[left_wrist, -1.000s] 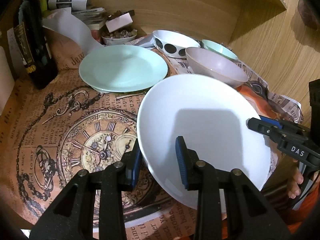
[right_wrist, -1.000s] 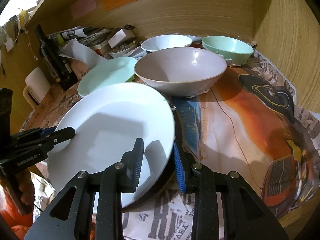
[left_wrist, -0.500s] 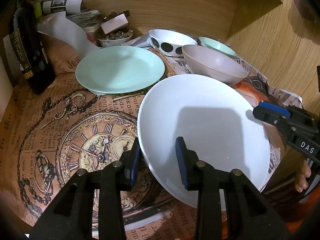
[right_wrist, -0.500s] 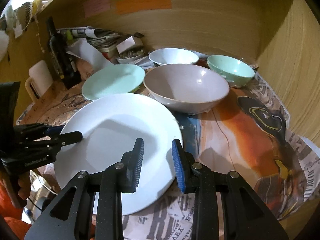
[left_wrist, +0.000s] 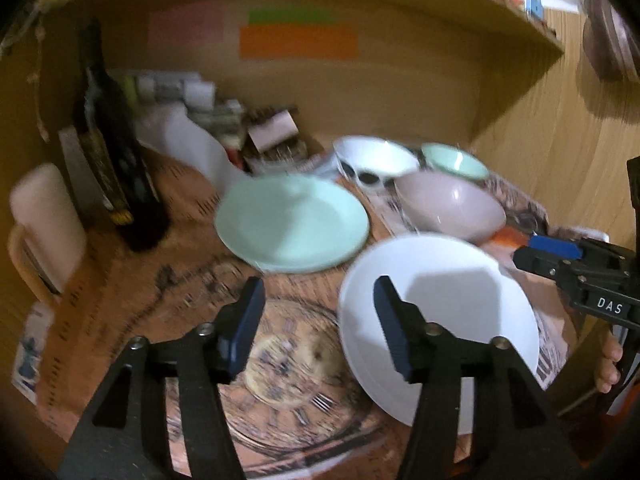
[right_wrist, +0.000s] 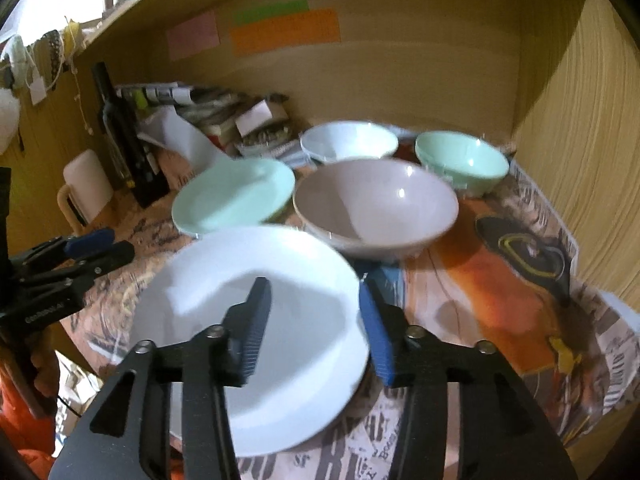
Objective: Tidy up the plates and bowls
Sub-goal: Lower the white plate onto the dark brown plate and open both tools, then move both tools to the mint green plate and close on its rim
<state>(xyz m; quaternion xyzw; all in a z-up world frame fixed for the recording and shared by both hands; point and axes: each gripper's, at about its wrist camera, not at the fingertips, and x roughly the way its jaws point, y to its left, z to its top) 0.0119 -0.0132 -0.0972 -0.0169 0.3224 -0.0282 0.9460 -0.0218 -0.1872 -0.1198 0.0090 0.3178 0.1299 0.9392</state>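
Observation:
A white plate [left_wrist: 448,312] [right_wrist: 256,328] lies on the paper-covered table near its front edge. My left gripper [left_wrist: 320,320] is open and raised at the plate's left rim, touching nothing. My right gripper [right_wrist: 314,320] is open above the plate's right rim, holding nothing. Behind the white plate are a mint plate [left_wrist: 292,224] [right_wrist: 234,196], a pinkish-grey bowl [left_wrist: 452,208] [right_wrist: 376,204], a white bowl with black dots [left_wrist: 372,162] [right_wrist: 348,144] and a mint bowl [left_wrist: 456,162] [right_wrist: 460,162].
A dark bottle [left_wrist: 116,160] [right_wrist: 124,140] and a white mug [left_wrist: 44,232] [right_wrist: 86,184] stand at the left. Papers and a small box [right_wrist: 256,120] clutter the back. Wooden walls close the back and right [right_wrist: 580,140]; a shelf [left_wrist: 460,4] overhangs.
Both grippers have let go of the white plate, opened wide and pulled back and up. The plate now rests on the table.

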